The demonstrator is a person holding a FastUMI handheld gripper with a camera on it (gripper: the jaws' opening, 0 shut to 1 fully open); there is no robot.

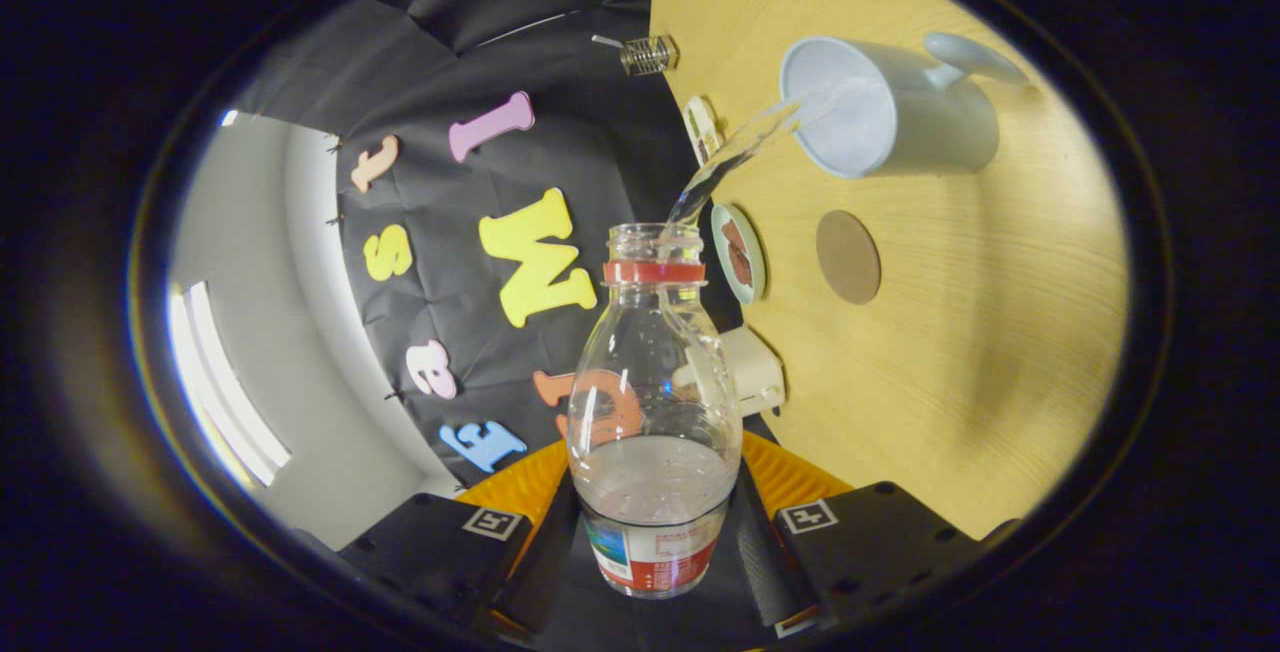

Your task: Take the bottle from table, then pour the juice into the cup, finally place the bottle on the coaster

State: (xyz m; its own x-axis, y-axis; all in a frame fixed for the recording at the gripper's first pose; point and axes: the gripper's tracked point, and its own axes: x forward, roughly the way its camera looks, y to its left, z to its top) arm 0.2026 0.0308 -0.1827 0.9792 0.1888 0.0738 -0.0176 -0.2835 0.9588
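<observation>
A clear plastic bottle (652,402) with a red neck ring and a printed label sits between my fingers, and my gripper (655,532) is shut on its lower body. The view is rolled sideways, so the bottle is tipped. A clear stream of liquid (735,152) arcs from its open mouth into the pale blue cup (880,112) standing on the wooden table (980,332). The cup's handle points away from the bottle. A round brown coaster (848,257) lies on the table between the cup and me, beside the stream.
A small round dish (740,254) with a brown inside sits at the table's edge by the bottle mouth. A white box (755,372) rests near the same edge. A small wire spring object (650,54) and a white clip (702,127) lie farther along it.
</observation>
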